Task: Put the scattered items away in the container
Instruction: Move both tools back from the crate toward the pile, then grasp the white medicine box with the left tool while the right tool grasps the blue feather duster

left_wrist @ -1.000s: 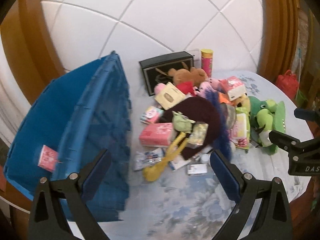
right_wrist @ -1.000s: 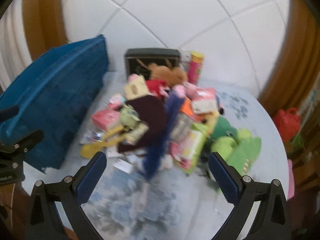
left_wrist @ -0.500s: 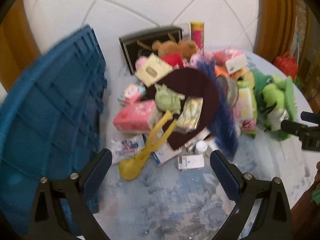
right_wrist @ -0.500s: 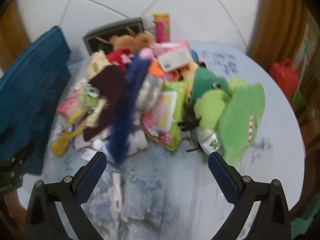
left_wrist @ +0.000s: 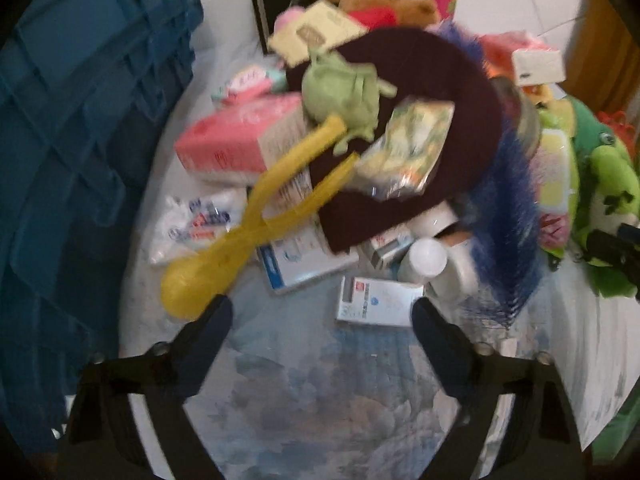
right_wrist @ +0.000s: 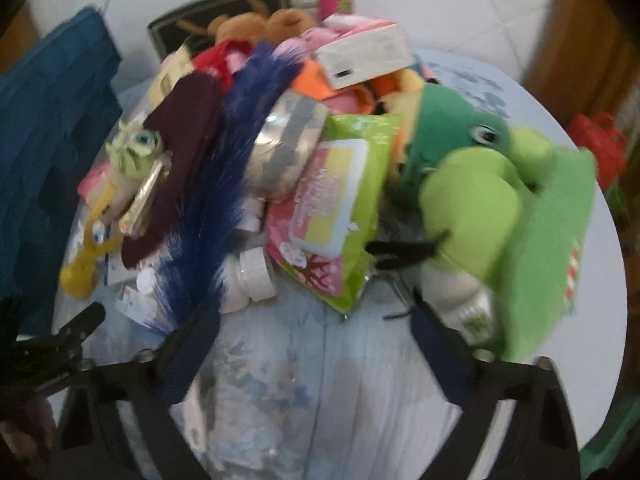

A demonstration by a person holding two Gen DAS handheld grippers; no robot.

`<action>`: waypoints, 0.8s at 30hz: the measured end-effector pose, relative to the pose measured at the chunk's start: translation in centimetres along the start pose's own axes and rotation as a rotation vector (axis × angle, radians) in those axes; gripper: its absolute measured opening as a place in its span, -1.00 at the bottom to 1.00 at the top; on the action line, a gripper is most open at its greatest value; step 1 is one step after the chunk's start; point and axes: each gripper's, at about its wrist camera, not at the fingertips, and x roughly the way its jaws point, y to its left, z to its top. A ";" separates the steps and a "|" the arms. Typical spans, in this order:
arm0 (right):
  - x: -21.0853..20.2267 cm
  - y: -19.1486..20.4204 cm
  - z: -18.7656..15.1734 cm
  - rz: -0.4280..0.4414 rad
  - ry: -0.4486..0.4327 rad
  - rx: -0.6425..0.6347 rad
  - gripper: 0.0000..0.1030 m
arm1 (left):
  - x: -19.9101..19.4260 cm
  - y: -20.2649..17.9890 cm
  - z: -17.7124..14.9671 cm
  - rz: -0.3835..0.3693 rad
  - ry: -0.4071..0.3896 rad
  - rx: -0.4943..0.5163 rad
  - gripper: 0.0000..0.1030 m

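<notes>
Left gripper and right gripper hang spread and empty before the heaped table. The blue crate stands left of both, its inside unseen. Only the left view shows the small white carton; the green plush is cut off there.

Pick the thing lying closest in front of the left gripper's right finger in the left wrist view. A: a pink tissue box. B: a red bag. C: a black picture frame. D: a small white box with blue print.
D: the small white box lies flat on the flowered cloth just beyond the right finger of the open left gripper; the pink tissue box sits farther back.
</notes>
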 end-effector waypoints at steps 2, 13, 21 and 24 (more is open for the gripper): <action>1.2 0.0 0.5 0.020 0.024 -0.032 -0.12 | 0.9 -0.3 -0.3 -0.002 0.023 -0.025 0.49; 5.9 1.8 3.7 0.120 0.046 -0.176 -0.12 | 3.9 -1.8 -0.8 0.000 0.044 -0.104 0.49; 8.4 3.9 2.6 0.125 0.112 -0.240 -0.13 | 2.9 1.6 -2.4 0.157 0.046 -0.082 0.49; 7.8 4.1 0.7 0.116 0.134 -0.259 -0.09 | 2.5 3.1 -3.0 0.211 0.062 -0.072 0.49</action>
